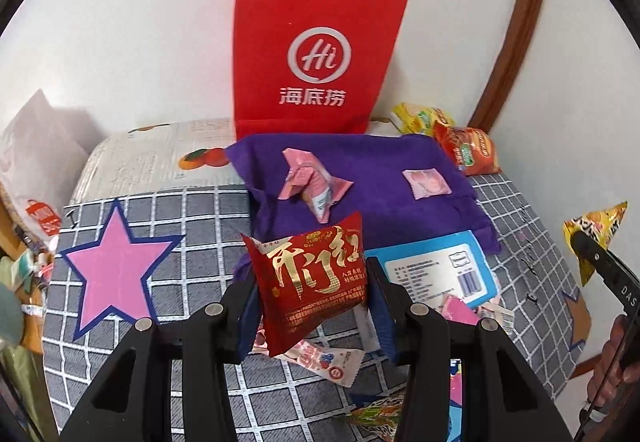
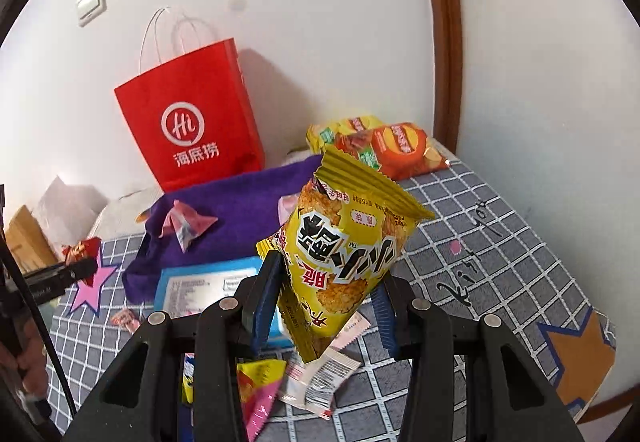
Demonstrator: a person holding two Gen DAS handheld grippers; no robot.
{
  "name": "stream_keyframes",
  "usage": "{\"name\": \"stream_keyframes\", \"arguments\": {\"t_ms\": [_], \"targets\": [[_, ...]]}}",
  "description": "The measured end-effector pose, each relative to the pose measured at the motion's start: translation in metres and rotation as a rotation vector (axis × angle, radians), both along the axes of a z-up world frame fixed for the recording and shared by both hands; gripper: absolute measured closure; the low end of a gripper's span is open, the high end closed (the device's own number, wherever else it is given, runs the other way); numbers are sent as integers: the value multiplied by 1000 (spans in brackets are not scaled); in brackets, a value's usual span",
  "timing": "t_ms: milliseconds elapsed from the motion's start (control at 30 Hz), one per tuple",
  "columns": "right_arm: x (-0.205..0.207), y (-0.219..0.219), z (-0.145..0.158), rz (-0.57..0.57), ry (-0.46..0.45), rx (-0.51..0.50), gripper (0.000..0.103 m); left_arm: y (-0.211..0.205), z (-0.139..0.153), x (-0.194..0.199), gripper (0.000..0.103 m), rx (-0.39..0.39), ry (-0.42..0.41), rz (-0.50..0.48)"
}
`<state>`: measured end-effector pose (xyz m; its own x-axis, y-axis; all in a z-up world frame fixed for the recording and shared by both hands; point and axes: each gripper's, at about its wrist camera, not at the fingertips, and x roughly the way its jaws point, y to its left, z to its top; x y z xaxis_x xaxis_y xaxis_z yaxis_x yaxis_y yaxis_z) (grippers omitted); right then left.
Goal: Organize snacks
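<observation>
My left gripper (image 1: 310,302) is shut on a red snack packet with gold lettering (image 1: 312,278), held above the checked cloth. My right gripper (image 2: 324,302) is shut on a yellow snack packet (image 2: 344,254), also held in the air; it shows at the right edge of the left wrist view (image 1: 596,238). A red paper bag (image 1: 316,54) stands against the wall behind a purple cloth (image 1: 360,178), and it also shows in the right wrist view (image 2: 192,118). Two pink packets (image 1: 312,182) (image 1: 426,183) lie on the purple cloth.
A blue-edged package (image 1: 440,266) lies in front of the purple cloth. Yellow and orange chip bags (image 2: 384,146) lie at the back right by the wall. Small loose packets (image 2: 320,378) lie under the grippers. A pink star (image 1: 116,270) marks the checked cloth at left.
</observation>
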<state>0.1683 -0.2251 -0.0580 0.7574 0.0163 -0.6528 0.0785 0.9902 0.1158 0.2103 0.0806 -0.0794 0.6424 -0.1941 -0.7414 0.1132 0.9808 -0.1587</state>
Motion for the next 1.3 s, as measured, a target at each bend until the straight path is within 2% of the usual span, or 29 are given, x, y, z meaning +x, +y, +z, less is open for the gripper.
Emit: {"name": "stream_keyframes", "arguments": {"t_ms": [200, 467, 700, 1067, 1300], "targets": [[3, 18, 14, -21, -6, -8, 60, -3, 5, 7, 58, -7, 5, -50], [10, 21, 23, -5, 16, -1, 60, -11, 15, 7, 58, -9, -3, -48], [36, 12, 24, 89, 55, -9, 60, -26, 30, 5, 58, -33, -30, 26], [86, 3, 40, 261, 19, -11, 60, -56, 50, 20, 58, -19, -55, 131], [117, -4, 34, 297, 55, 15, 60, -58, 52, 36, 58, -22, -53, 194]]}}
